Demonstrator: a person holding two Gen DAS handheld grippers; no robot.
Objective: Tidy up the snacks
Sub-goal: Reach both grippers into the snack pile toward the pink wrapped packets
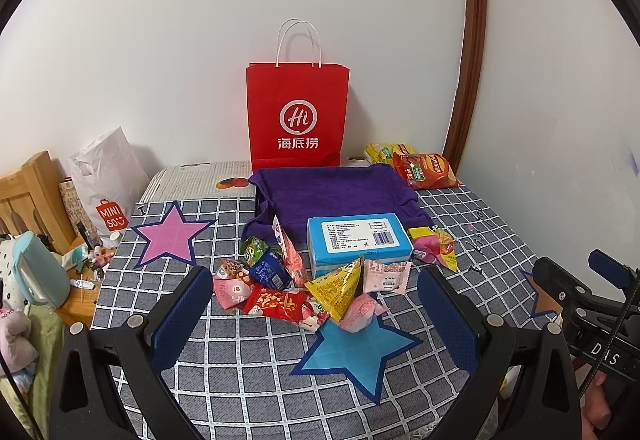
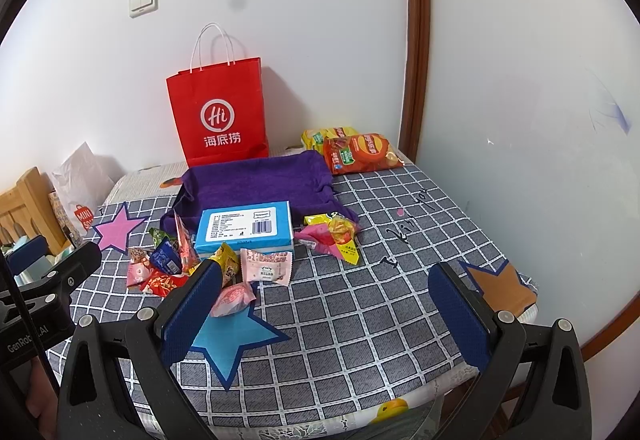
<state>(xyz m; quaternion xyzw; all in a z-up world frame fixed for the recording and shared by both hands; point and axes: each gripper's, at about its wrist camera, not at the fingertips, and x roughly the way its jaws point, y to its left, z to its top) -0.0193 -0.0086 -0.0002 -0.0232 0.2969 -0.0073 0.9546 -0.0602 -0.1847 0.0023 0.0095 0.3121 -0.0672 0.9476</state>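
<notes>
While nothing is gripped yet, the left wrist view shows the left gripper hanging above the checked tablecloth with its blue pads spread wide and bare, framing the loose snack packets, probably so one can be picked from the heap. They lie scattered just in front of a blue box, which rests on the near edge of a purple cloth-lined tray; that tray looks like the place meant to receive them. A red paper bag stands against the wall behind, and two chip bags sit by the tray's far corner. From the right wrist view, the right gripper is likewise parted and empty, hovering over bare tablecloth, its left pad overlapping the packets in the picture, though contact cannot be judged.
</notes>
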